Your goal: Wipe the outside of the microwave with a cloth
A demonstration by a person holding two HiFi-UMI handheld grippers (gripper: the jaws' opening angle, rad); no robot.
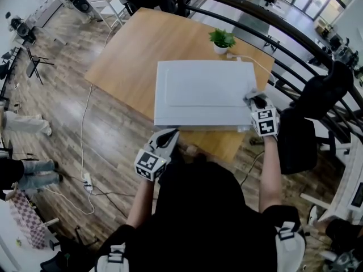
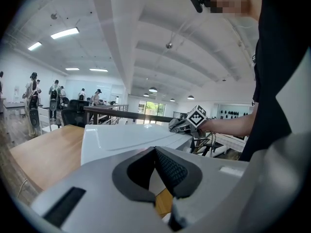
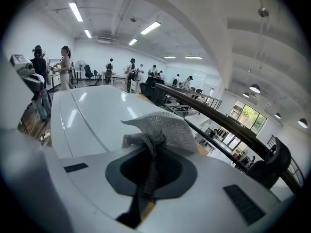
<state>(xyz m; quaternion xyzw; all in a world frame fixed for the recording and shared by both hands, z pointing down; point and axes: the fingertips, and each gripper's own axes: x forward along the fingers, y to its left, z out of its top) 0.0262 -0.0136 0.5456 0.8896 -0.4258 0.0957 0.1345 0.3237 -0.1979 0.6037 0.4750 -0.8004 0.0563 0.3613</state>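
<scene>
The white microwave (image 1: 198,92) stands on a wooden table (image 1: 133,50), seen from above in the head view. My right gripper (image 1: 256,102) is shut on a grey cloth (image 3: 163,127) and rests at the top's right front corner; the cloth (image 1: 250,94) lies bunched on the lid there. The microwave's top (image 3: 92,113) stretches away to the left in the right gripper view. My left gripper (image 1: 165,137) hangs just below the microwave's front left edge, shut with nothing in it. From the left gripper view the microwave top (image 2: 126,135) and the right gripper (image 2: 187,124) show ahead.
A small potted plant (image 1: 222,39) stands behind the microwave, with a white cable (image 1: 252,61) running off its back right corner. A dark railing (image 1: 272,24) curves past the table's far side. A black chair (image 1: 298,137) is at the right. People stand in the background.
</scene>
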